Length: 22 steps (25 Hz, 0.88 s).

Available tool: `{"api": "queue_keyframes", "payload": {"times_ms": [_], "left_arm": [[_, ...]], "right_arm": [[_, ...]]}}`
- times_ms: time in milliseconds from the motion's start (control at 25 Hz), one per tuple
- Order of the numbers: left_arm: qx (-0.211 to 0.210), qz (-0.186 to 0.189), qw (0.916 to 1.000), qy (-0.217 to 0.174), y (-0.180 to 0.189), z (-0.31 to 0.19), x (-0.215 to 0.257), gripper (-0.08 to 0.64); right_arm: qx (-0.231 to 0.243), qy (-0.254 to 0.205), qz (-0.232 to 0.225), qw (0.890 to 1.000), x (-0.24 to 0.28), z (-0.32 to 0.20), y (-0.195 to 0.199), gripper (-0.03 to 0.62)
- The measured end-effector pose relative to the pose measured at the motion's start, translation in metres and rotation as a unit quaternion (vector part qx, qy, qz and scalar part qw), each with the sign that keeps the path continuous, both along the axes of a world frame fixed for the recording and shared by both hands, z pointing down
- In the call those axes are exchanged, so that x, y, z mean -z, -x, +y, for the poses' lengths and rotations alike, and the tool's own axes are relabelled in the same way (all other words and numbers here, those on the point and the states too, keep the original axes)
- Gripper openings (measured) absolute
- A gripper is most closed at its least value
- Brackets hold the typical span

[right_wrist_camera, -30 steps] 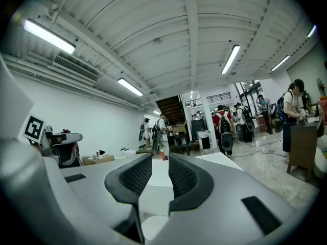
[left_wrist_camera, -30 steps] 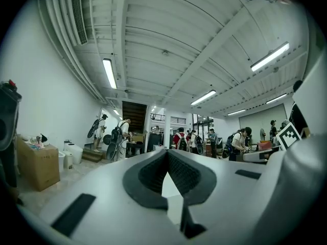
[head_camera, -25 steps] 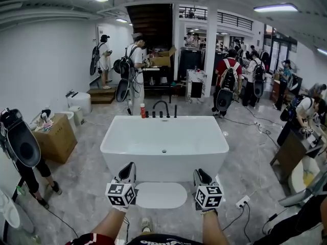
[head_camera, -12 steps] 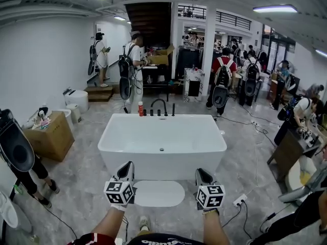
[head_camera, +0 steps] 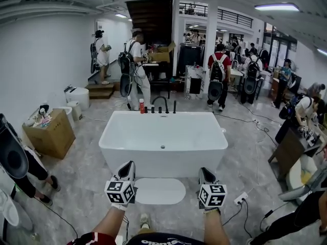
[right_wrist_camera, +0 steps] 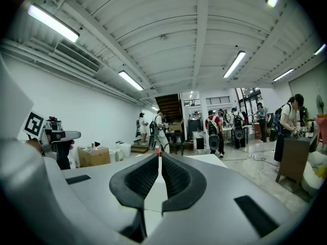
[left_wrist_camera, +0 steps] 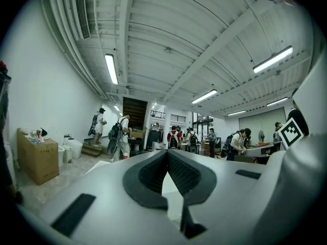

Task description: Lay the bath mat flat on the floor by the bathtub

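Note:
The white oval bath mat [head_camera: 160, 190] lies flat on the grey floor, right in front of the white bathtub [head_camera: 163, 161]. My left gripper [head_camera: 127, 168] hovers over the mat's left end and my right gripper [head_camera: 205, 173] hovers off its right end, both held level and pointing at the tub. In the left gripper view the left gripper [left_wrist_camera: 167, 153] has its ribbed pads meeting, with nothing between them. In the right gripper view the right gripper [right_wrist_camera: 159, 157] has just been closing; only a thin slit is left and it holds nothing.
A black faucet [head_camera: 161, 105] and a red bottle [head_camera: 141, 105] stand at the tub's far rim. A cardboard box [head_camera: 48, 131] and a person [head_camera: 15, 162] are at the left. A power strip [head_camera: 240, 199] with cables and a wooden cabinet [head_camera: 288, 149] are at the right. Several people stand behind.
Both grippers and the mat stay about where they were. The people behind the tub have shifted a little.

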State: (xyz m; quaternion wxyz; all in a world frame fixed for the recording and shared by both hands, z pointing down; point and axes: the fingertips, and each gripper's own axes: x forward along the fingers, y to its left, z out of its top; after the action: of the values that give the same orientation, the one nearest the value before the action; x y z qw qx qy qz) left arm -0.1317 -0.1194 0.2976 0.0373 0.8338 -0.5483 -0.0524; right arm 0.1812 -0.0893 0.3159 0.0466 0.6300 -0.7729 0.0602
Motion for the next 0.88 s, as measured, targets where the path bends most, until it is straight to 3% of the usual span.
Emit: {"api": "queue_keyframes", "payload": {"times_ms": [880], "left_arm": [[0.012, -0.007, 0.9999, -0.004, 0.003, 0.003, 0.001, 0.017]], "right_arm": [[0.001, -0.01, 0.004, 1.0, 0.002, -0.002, -0.002, 0.032]]}}
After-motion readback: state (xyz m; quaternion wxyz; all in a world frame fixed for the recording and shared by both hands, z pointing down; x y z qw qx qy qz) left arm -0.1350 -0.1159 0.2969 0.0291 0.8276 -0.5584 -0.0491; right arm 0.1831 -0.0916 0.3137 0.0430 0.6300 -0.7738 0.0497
